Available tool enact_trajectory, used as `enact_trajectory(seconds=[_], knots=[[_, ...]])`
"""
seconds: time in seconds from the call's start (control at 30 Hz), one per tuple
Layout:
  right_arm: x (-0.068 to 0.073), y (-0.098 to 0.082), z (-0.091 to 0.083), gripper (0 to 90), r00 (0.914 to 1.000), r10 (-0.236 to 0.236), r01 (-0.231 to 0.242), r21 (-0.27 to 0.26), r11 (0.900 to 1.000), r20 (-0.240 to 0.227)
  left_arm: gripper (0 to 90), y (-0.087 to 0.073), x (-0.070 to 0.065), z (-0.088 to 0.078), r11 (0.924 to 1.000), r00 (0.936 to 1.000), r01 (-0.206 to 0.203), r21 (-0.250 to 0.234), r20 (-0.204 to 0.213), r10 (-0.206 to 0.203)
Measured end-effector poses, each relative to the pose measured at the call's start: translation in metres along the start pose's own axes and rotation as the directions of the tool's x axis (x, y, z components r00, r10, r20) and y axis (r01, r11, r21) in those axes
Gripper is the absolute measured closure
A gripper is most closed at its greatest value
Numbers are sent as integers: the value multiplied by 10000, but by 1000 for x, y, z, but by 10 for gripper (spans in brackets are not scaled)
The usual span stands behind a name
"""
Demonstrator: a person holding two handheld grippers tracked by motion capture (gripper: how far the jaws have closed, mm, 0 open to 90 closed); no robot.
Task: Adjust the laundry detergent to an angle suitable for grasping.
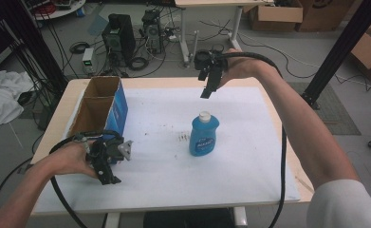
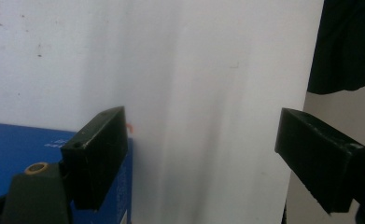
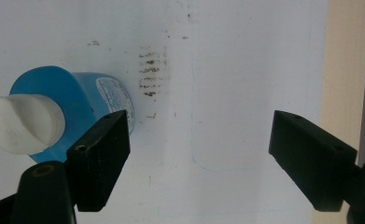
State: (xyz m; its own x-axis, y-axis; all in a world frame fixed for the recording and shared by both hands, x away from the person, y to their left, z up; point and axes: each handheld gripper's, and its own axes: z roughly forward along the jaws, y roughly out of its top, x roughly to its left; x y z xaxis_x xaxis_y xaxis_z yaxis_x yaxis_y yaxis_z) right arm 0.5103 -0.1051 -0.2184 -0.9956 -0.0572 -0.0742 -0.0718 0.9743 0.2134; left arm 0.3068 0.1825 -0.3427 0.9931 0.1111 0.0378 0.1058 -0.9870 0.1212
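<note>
Blue plastic bottle with white cap (image 1: 204, 134) is standing upright mid-tabletop on the white sheet (image 1: 249, 156) covering the light wooden tabletop (image 1: 74, 88), well apart from both tongs. A patch of dark smudges (image 1: 184, 137) is being seen just to the bottle's left.

Left tongs (image 1: 108, 178) are being held low over the sheet near the front-left edge, just beside the open blue-sided cardboard box (image 1: 102, 107). In the left gripper view the left tongs (image 2: 203, 156) are being held wide, nothing between the jaws, blue box side (image 2: 17, 149) lying behind one jaw.

Right tongs (image 1: 208, 90) are being held raised above the far edge, pointing down. In the right gripper view the right tongs (image 3: 208, 161) are being held wide and empty, with the bottle (image 3: 63, 116) off beside one jaw, not between them.
</note>
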Motion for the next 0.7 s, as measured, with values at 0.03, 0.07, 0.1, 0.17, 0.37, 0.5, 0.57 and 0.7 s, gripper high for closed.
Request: enact_trajectory(seconds=[0.03, 0.07, 0.1, 0.17, 0.37, 0.5, 0.57, 0.7], knots=[[0, 0, 0, 202, 10000, 1, -1, 21, 10000, 5, 179, 0, 0, 0, 10000, 10000, 7, -30, -11, -7], [0, 0, 0, 202, 10000, 1, -1, 21, 10000, 5, 180, 0, 0, 0, 10000, 10000, 7, -30, -11, -7], [0, -1, 0, 202, 10000, 7, -7, 54, 10000, 14, 180, 0, 0, 0, 10000, 10000, -5, -31, -25, 5], [0, -1, 0, 202, 10000, 10, -10, 24, 10000, 27, 179, -1, -1, -1, 10000, 10000, 7, -59, -27, -7], [2, 0, -1, 203, 10000, -20, 19, 62, 10000, 70, 179, 0, -2, -1, 10000, 10000, -28, 6, -56, 28], [2, 1, -1, 202, 10000, -17, 17, 26, 10000, 75, 179, -1, -3, 0, 10000, 10000, 36, -54, -76, -36], [2, 1, 0, 202, 9999, -52, 51, 72, 10000, 96, 179, -1, -3, -1, 10000, 10000, -1, 39, -61, 1], [4, 3, 1, 203, 9998, -172, 171, 113, 9998, 94, 178, -1, -1, 0, 10000, 10000, 19, 38, -40, -18]])
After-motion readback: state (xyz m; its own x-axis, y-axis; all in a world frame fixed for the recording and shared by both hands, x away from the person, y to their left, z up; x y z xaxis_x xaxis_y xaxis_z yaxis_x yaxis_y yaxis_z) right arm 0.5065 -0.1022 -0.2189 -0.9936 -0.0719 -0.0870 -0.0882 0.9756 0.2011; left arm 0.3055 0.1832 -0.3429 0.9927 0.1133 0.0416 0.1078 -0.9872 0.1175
